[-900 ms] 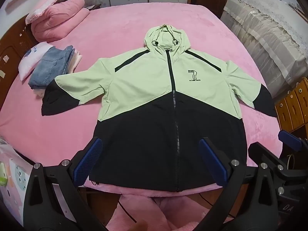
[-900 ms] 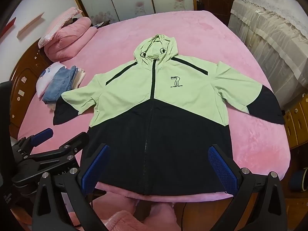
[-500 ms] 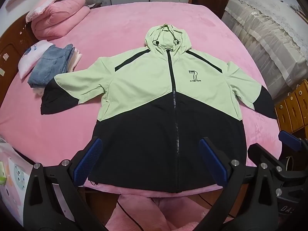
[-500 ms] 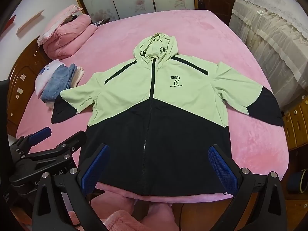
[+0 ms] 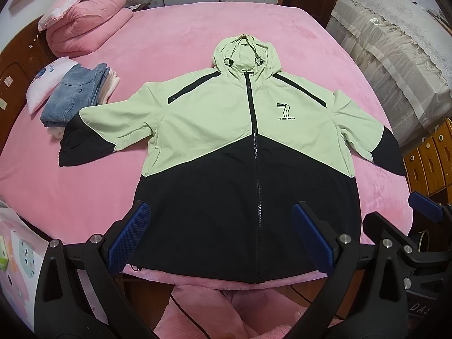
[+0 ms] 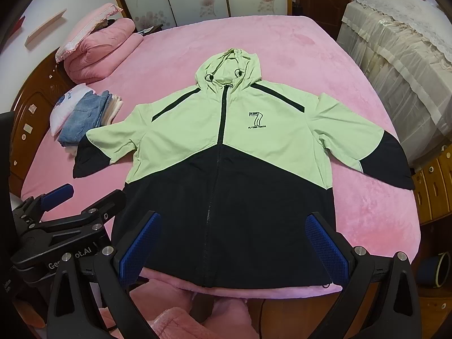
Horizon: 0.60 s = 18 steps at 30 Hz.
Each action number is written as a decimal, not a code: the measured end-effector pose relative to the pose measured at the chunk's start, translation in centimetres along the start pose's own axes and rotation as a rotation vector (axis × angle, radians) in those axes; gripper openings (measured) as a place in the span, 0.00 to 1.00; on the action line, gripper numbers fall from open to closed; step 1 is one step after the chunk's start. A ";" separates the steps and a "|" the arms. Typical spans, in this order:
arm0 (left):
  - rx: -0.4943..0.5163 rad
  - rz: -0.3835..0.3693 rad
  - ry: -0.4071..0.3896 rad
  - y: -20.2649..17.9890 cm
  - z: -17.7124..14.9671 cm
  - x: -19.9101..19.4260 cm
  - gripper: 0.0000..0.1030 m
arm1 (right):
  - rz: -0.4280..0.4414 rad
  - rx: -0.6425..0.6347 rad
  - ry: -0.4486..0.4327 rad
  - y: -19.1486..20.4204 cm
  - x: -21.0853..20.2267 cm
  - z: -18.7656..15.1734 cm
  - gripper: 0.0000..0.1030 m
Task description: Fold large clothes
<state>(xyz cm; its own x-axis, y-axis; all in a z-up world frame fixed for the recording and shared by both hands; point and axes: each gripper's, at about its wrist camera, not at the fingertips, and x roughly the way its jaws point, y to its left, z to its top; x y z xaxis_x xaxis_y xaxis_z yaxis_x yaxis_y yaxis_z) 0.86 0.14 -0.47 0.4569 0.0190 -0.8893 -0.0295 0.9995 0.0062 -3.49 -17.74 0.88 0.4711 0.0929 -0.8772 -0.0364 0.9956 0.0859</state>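
Pink plush bed [image 5: 175, 56] bearing a hooded, zipped jacket [image 5: 248, 152], laid flat.
Left gripper [image 5: 221, 238] and right gripper [image 6: 231, 243] are being held above the black hem, ribbed blue pads wide apart, nothing clasped.

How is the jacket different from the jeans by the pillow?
The jacket is spread out flat with its sleeves wide, but the jeans are folded in a pile. The jacket is light green and black; the jeans are blue. The jacket lies alone mid-bed, while the jeans sit stacked among other folded clothes. Both lie on the pink bed.
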 end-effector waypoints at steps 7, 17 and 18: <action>0.000 0.001 -0.001 0.0 0.1 -0.1 0.97 | -0.002 0.000 0.001 0.0 0.0 0.1 1.00; 0.000 0.000 0.000 0.0 0.1 -0.1 0.97 | -0.011 -0.001 0.005 -0.1 0.1 0.1 1.00; -0.001 0.001 0.000 0.0 0.1 -0.1 0.97 | -0.012 -0.003 0.004 0.0 0.0 0.1 1.00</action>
<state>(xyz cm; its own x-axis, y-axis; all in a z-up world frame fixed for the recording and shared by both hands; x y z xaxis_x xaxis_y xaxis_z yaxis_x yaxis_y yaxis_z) 0.86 0.15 -0.32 0.4572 0.0198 -0.8892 -0.0304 0.9995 0.0066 -3.37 -17.79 0.88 0.4679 0.0807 -0.8801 -0.0329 0.9967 0.0739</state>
